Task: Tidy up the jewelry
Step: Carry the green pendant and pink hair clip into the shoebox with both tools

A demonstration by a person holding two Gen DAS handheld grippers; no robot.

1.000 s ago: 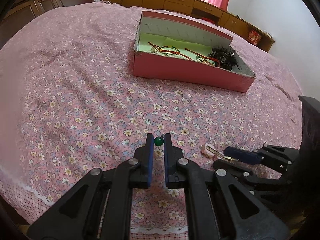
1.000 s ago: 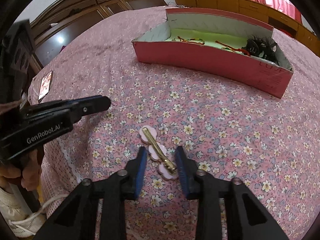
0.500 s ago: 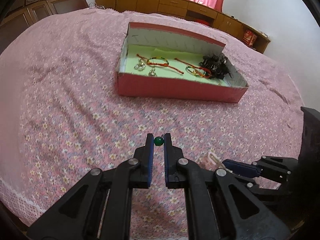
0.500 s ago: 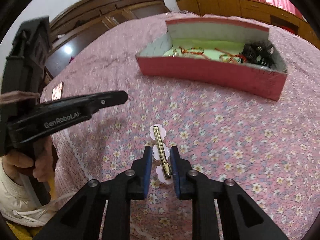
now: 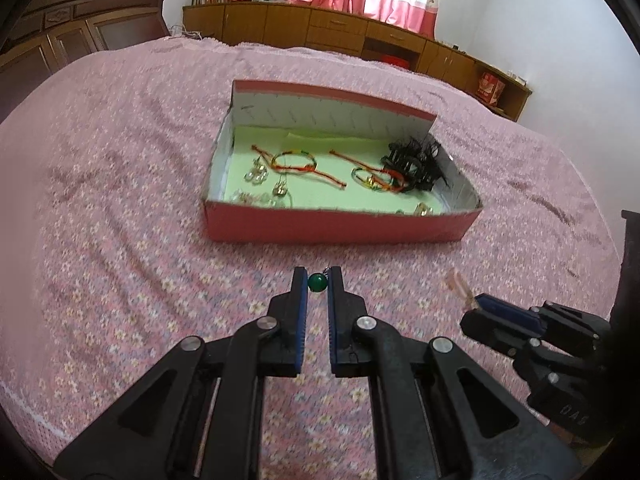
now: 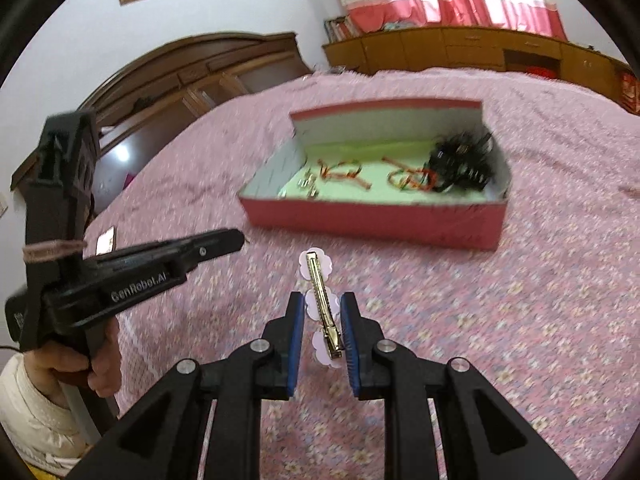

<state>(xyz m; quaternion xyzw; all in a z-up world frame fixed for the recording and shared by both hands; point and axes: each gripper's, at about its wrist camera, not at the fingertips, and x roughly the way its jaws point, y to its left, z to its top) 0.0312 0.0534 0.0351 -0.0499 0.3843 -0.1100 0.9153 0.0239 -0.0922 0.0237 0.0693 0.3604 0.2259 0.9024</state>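
Transport step. The left gripper point(image 5: 318, 282) pinches a green bead point(image 5: 317, 282) between narrow fingers; the right gripper point(image 6: 322, 320) clamps a flower hair clip point(image 6: 321, 304). Both pieces hang above the bed point(image 5: 120, 200), short of the pink box point(image 5: 340, 228). Each must next travel over the near wall, clear of the bracelets point(image 5: 296, 162), before release.

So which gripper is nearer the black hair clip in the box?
Right. The right gripper, holding the flower clip, sits toward the black hair clip's end of the box; the left gripper, holding a green bead, sits farther left.
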